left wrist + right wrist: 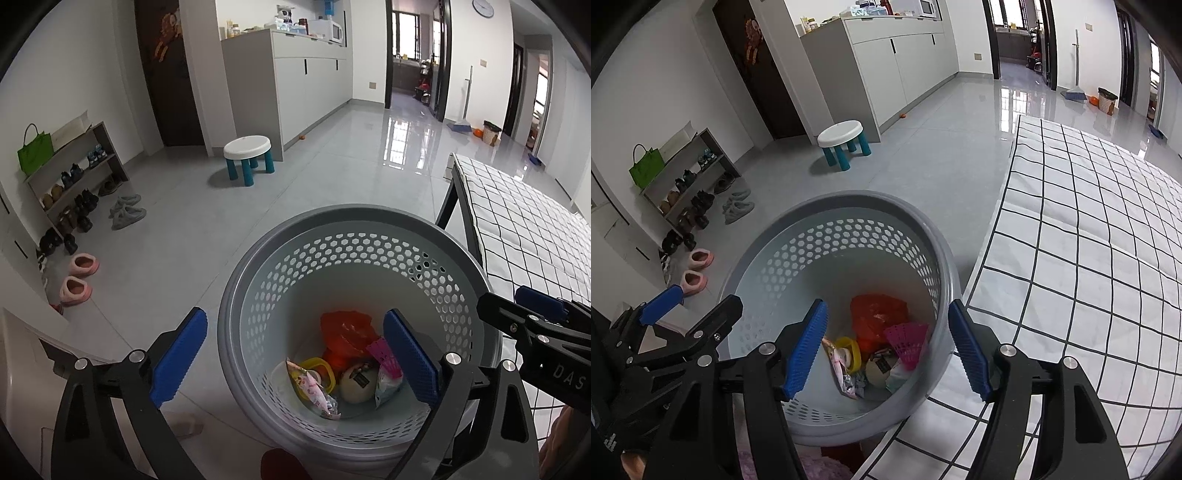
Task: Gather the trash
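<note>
A grey perforated trash basket (332, 218) (849, 197) stands on the floor beside the table. Inside lie an orange plastic bag (345, 332) (877, 314), a pink shuttlecock (384, 356) (908, 339), a printed snack wrapper (314, 391) (842, 369), a yellow ring (317, 369) and a cream ball (356, 384). My left gripper (295, 314) (694, 306) hangs over the basket's mouth, wide open and holding nothing. My right gripper (888, 304) (517, 302) hovers over the basket's right side, open, nothing between its blue pads.
A table with a black-and-white checked cloth (517, 229) (1089, 240) runs along the basket's right. On the grey tiled floor stand a white and teal stool (247, 155), a shoe rack (74, 177) and pink slippers (79, 277) at left. Grey cabinets line the far wall.
</note>
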A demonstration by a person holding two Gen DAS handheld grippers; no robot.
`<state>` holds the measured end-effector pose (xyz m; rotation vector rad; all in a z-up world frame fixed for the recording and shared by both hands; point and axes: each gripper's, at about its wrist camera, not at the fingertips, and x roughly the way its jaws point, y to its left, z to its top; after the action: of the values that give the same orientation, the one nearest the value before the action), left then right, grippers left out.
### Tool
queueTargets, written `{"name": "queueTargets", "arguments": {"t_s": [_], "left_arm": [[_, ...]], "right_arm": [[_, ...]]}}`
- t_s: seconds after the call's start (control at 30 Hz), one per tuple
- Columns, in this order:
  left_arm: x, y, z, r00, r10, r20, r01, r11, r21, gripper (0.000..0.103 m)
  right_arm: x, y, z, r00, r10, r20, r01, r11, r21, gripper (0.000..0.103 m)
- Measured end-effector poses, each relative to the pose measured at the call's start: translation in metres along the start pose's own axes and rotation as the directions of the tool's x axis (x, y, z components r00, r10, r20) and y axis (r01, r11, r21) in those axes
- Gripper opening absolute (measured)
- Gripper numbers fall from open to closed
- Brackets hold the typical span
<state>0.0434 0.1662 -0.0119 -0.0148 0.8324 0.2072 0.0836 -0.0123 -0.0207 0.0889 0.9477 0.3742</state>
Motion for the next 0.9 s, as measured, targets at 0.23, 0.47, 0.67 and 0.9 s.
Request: {"name": "queueTargets", "arguments": {"t_s": [0.23,0.47,0.67,0.9], "left_arm": [[-0.0004,-0.0001,0.0001,1.0,0.01,0.003,-0.01,1.0,-0.002,0.096],[-0.0012,0.0001,-0.0005,1.0,0.014,0.003,-0.014,1.0,-0.006,0.096],[-0.0012,0.0008,-0.0003,1.0,0.015,0.002,-0.015,1.0,-0.007,0.096],[-0.0014,0.0011,0.0003,1.0,0.007,0.002,-0.007,1.0,-0.009,0.096]], "right_arm": [[0.0002,-0.0016,-0.0012,1.0,-0.005,0.0,0.005,1.0,0.007,0.065],[0.0007,-0.0016,-0.0015,1.0,-0.005,-0.001,0.005,1.0,0.002,0.065],[0.0004,-0.0015,-0.0012,1.0,-0.005,-0.002,0.005,1.0,0.003,0.065],[0.0011,-0.0007,-0.0015,1.0,-0.006,-0.003,0.006,1.0,0.001,0.065]]}}
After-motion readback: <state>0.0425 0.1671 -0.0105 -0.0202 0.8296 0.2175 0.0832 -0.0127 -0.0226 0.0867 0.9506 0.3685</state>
